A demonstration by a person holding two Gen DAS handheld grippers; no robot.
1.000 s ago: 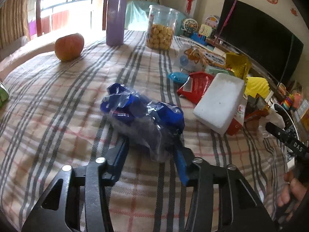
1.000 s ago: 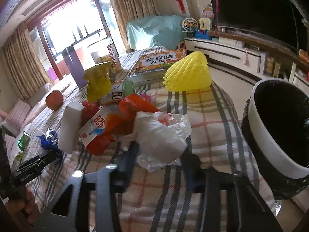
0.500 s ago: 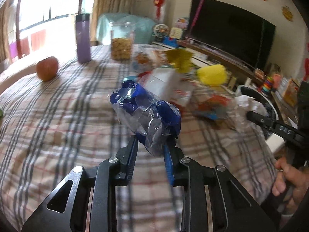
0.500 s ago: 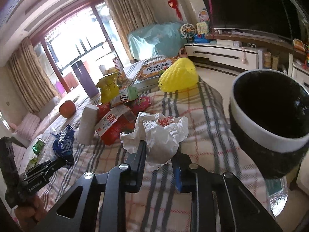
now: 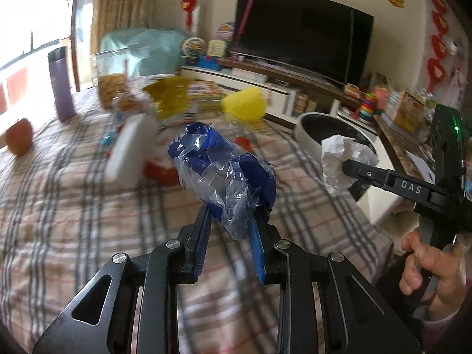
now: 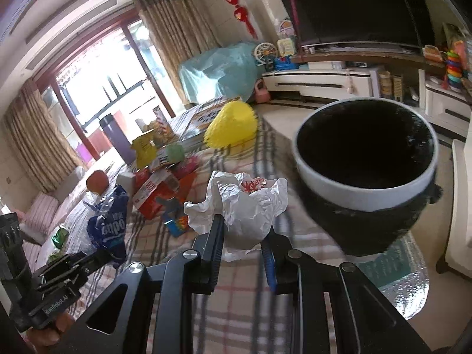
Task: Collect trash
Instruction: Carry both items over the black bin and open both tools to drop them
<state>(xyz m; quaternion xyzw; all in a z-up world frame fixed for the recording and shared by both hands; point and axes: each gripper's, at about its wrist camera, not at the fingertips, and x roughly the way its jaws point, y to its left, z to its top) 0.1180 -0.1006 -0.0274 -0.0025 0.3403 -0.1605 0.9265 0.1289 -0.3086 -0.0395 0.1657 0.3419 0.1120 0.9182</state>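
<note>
My left gripper is shut on a crumpled blue and clear plastic wrapper, lifted off the plaid tablecloth. In the right wrist view the same blue wrapper hangs at the lower left. My right gripper is shut on a crumpled white paper wad, held above the table's edge. A round bin with a white rim and black liner stands just right of the wad. From the left wrist view the white wad shows in front of that bin.
More clutter lies on the table: a red box, a white block, a yellow bag, a yellow honeycomb ball, a purple flask, a cookie jar and an apple. A person's hand grips the right tool.
Both grippers closed on their trash and lifted it off the table. Both swung right, bringing the bin closer and more central in the right wrist view.
</note>
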